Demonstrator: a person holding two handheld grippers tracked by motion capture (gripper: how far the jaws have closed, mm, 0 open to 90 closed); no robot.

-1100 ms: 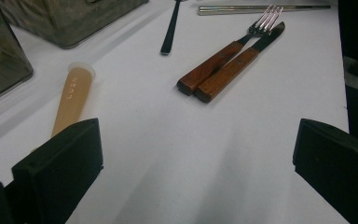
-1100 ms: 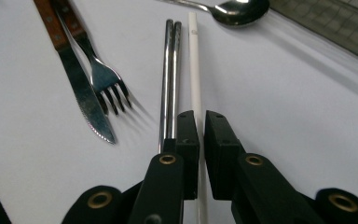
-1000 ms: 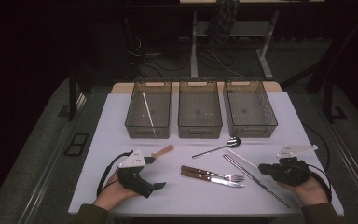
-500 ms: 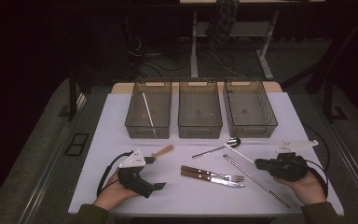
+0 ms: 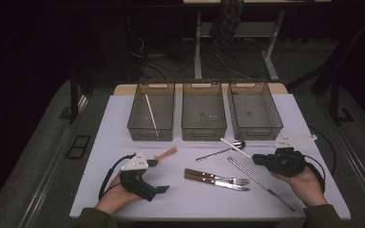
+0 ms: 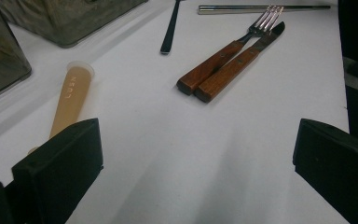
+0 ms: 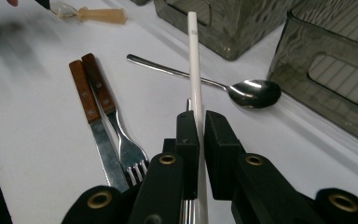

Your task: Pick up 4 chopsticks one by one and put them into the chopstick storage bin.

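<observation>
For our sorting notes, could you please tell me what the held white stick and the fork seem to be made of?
White stick: likely plastic, smooth, matte, uniformly white. Fork: shiny metal tines, brown wood-look handle with two rivets.

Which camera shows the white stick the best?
The right gripper view: the white chopstick runs up the middle, close and sharp, pinched in the right gripper. In the high view it is a thin pale line poking out of that gripper, over the spoon.
</observation>
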